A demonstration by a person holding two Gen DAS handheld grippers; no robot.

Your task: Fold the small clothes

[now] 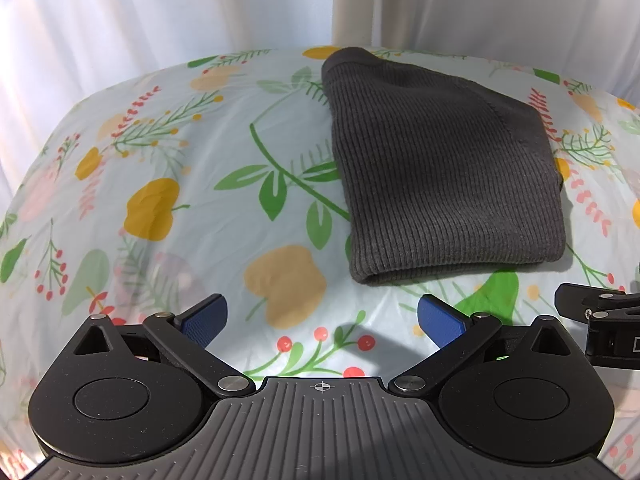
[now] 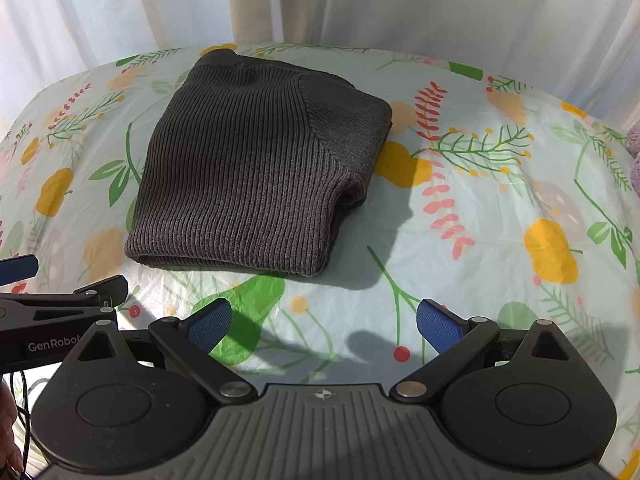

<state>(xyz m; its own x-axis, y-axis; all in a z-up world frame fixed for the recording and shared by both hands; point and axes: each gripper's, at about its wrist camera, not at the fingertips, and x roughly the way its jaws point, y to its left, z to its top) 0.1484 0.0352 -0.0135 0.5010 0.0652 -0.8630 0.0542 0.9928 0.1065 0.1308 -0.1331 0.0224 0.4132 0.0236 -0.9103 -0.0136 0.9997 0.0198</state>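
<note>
A dark grey ribbed knit garment [image 1: 440, 168] lies folded into a compact block on the floral tablecloth [image 1: 180, 184]. It also shows in the right wrist view [image 2: 256, 168], ahead and left of centre. My left gripper [image 1: 322, 320] is open and empty, hovering near the table's front edge, just in front and left of the garment. My right gripper [image 2: 324, 326] is open and empty, in front of the garment's near right corner. The left gripper shows at the left edge of the right wrist view [image 2: 60, 304]; the right one shows at the right edge of the left wrist view [image 1: 600, 312].
White curtains [image 2: 400, 4] hang close behind the table's far edge. A purple fuzzy item [image 2: 634, 152] peeks in at the right edge of the table. Bare tablecloth [image 2: 500, 200] lies right of the garment.
</note>
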